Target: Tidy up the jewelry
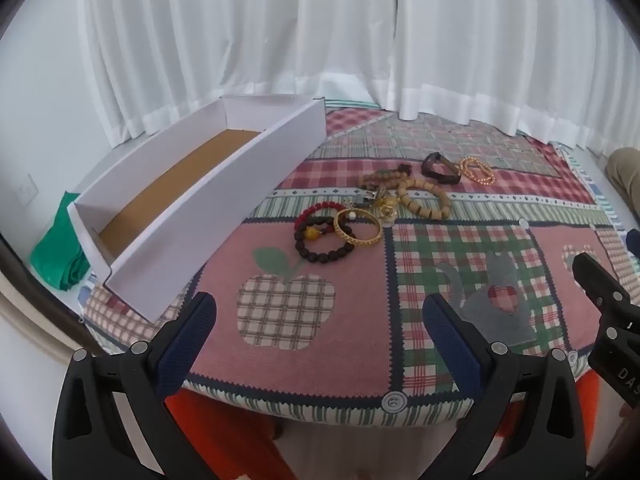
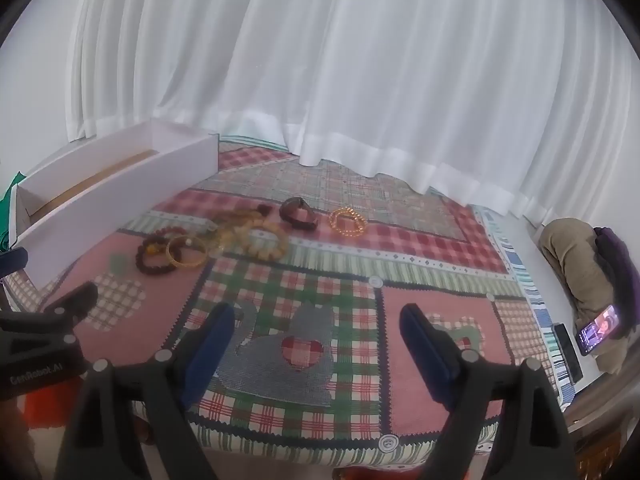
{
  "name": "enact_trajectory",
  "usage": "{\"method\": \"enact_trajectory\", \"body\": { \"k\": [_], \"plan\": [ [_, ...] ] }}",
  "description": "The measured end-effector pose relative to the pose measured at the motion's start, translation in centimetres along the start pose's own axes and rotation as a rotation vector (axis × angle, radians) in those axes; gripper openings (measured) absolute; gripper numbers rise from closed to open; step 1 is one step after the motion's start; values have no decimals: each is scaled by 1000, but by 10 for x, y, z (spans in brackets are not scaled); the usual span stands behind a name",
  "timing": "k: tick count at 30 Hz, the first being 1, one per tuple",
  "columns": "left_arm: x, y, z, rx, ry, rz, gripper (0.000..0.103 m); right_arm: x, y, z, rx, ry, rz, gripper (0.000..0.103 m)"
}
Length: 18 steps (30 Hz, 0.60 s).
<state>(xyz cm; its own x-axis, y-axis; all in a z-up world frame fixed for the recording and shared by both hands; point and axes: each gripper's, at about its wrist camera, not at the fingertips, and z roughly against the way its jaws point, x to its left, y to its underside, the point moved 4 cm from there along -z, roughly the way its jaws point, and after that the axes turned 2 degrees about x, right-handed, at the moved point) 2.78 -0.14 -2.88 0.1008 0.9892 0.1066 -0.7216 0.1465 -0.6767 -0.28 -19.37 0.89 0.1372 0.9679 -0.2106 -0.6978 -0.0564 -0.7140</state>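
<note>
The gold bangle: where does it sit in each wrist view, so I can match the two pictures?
Left wrist view: the gold bangle lies just above centre, overlapping the dark bead bracelet, right of the white box.
Right wrist view: the gold bangle lies left of centre, again against the dark bead bracelet, right of the white box.
Shared landmark: the plaid apple patch, just in front of the bangle in both.

The left gripper (image 1: 320,312) and the right gripper (image 2: 318,324) hang side by side at the near edge, both tilted downward toward the far side, jaws spread wide with nothing between the blue pads (image 1: 184,344) of either.
</note>
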Motion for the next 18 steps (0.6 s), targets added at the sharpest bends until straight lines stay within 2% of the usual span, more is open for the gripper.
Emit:
{"method": "enact_trajectory", "body": {
  "k": [18],
  "plan": [
    [3,1,1,21,27,16,102,3,-3,4,3,-4,-3,86]
  ]
}}
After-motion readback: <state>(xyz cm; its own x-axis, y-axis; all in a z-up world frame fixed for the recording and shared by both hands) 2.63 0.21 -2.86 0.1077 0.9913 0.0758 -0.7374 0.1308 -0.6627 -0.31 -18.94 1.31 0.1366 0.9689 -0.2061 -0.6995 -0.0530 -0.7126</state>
